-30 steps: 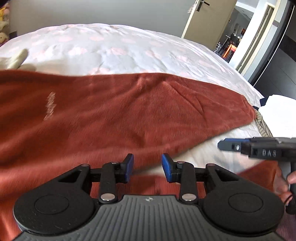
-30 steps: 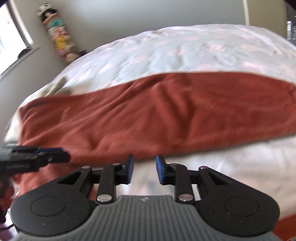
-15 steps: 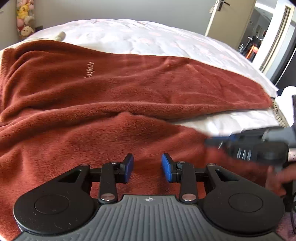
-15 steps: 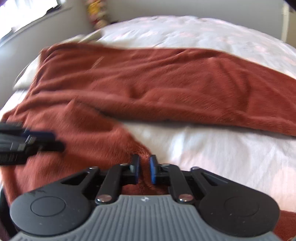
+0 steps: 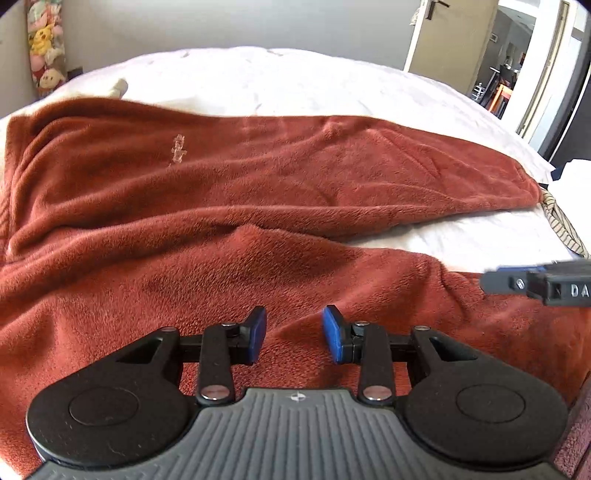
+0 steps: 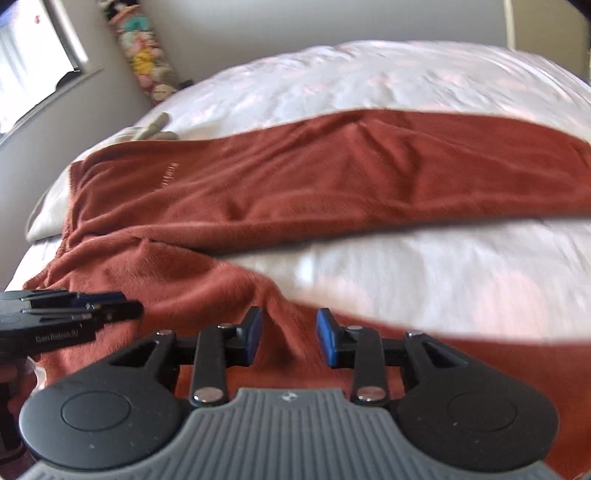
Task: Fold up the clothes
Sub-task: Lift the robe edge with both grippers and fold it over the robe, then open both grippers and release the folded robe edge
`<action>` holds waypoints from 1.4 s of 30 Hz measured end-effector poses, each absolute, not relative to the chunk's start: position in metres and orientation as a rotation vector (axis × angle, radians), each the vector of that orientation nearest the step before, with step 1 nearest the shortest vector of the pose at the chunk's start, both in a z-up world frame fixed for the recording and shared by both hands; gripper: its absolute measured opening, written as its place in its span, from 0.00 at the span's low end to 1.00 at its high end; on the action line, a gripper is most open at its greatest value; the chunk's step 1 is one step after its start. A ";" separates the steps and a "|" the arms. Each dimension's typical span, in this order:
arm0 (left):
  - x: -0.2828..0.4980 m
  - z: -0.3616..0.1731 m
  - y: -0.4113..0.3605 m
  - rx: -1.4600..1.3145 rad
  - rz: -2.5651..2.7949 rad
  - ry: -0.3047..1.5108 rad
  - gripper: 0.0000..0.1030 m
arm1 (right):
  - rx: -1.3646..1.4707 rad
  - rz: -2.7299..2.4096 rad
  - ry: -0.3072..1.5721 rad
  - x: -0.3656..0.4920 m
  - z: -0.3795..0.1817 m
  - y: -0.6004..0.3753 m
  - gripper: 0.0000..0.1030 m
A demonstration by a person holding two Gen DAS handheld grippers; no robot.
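A rust-red fleece garment [image 5: 258,177] lies spread across the white bed, one long part stretching to the right, another part bunched toward the near edge [image 6: 177,273]. My left gripper [image 5: 294,334] is open just above the near fleece, nothing between its blue pads. My right gripper [image 6: 289,336] is open over a ridge of the same fleece. The right gripper also shows at the right edge of the left wrist view [image 5: 543,282]. The left gripper shows at the left edge of the right wrist view [image 6: 74,317].
The white patterned bedspread [image 5: 295,81] covers the bed. A striped cloth [image 5: 561,221] hangs at the bed's right edge beside a white pile [image 5: 576,173]. Plush toys [image 5: 44,48] hang in the far left corner. An open door [image 5: 454,33] is at the far right.
The right gripper shut on the near fleece half a second ago and now stands open again. Both grippers pulled back toward the near edge; more fleece lies bunched in front.
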State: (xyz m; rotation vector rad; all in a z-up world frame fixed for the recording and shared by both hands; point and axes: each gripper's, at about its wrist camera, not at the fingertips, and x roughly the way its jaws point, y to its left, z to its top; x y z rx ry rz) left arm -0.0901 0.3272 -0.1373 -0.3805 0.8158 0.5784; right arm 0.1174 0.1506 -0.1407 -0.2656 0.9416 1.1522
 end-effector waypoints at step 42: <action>-0.244 -0.092 0.385 0.207 0.430 1.028 0.40 | -0.332 0.926 1.014 0.120 -0.163 0.142 0.58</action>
